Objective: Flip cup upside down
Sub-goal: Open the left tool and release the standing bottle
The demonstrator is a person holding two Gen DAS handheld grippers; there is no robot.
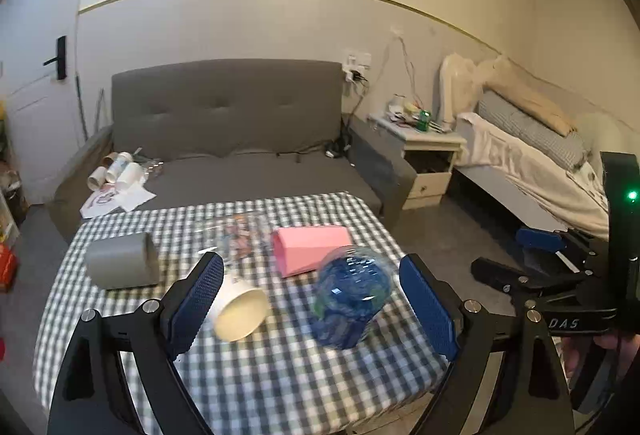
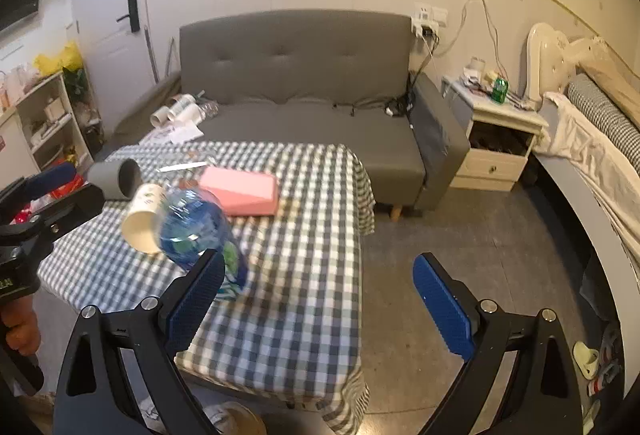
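Several cups lie on their sides on the checked tablecloth [image 1: 280, 375]. A blue see-through cup [image 1: 352, 297] [image 2: 192, 227] looks blurred and tilted, with its mouth toward the camera. A white paper cup [image 1: 240, 309] [image 2: 144, 219] lies just left of it. Behind them are a pink cup [image 1: 312, 247] [image 2: 240, 191] and a grey cup [image 1: 120, 265] [image 2: 116, 177]. My left gripper [image 1: 316, 299] is open and frames the blue cup without touching it. My right gripper [image 2: 320, 303] is open over the table's right edge and holds nothing; the blue cup sits just beyond its left finger.
A clear printed glass [image 1: 240, 235] lies at the back of the table. A grey sofa [image 2: 300, 107] stands behind the table, with a nightstand [image 2: 496, 139] and a bed [image 2: 600, 139] to the right. Bare floor [image 2: 480, 255] lies right of the table. A shelf [image 2: 44, 123] stands at the left.
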